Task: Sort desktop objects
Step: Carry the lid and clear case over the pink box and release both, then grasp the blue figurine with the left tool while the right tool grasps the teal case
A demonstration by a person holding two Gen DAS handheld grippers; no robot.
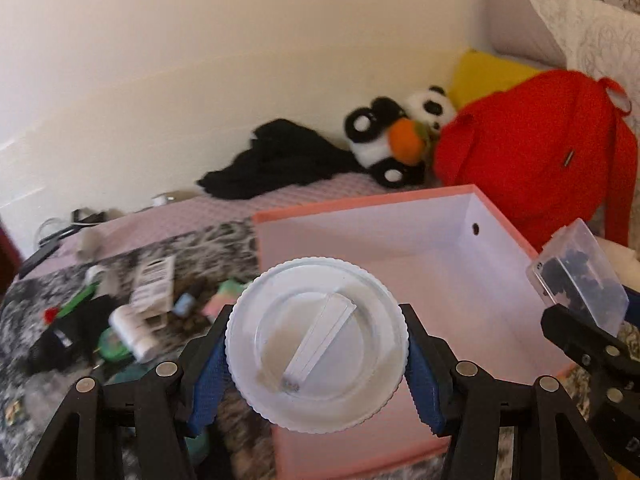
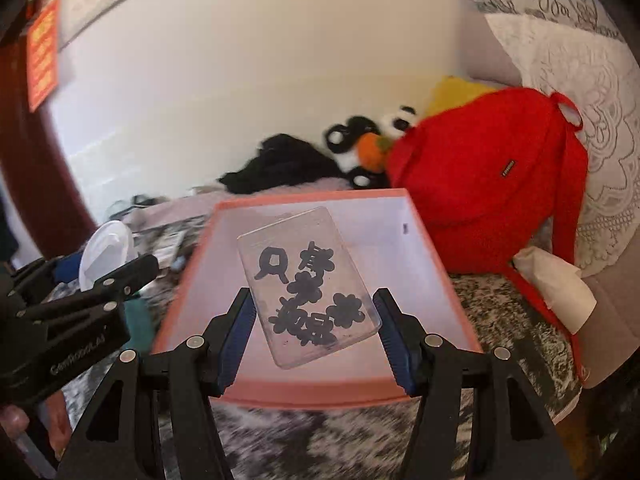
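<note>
While the left tongs (image 1: 316,354) clamp the white lid (image 1: 316,344), the clear case (image 2: 308,284) sits loosely between the parted right tongs (image 2: 314,332); it may miss the pink box (image 2: 436,276).

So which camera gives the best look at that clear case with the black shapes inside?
The right wrist view: the clear case faces the camera, between the right gripper fingers, above the pink box. The left wrist view shows it only edge-on, at the right.

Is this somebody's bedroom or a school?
Probably a bedroom. A panda plush toy and a red backpack lie on a patterned bedspread by the wall, with pillows behind. No school things show.
</note>
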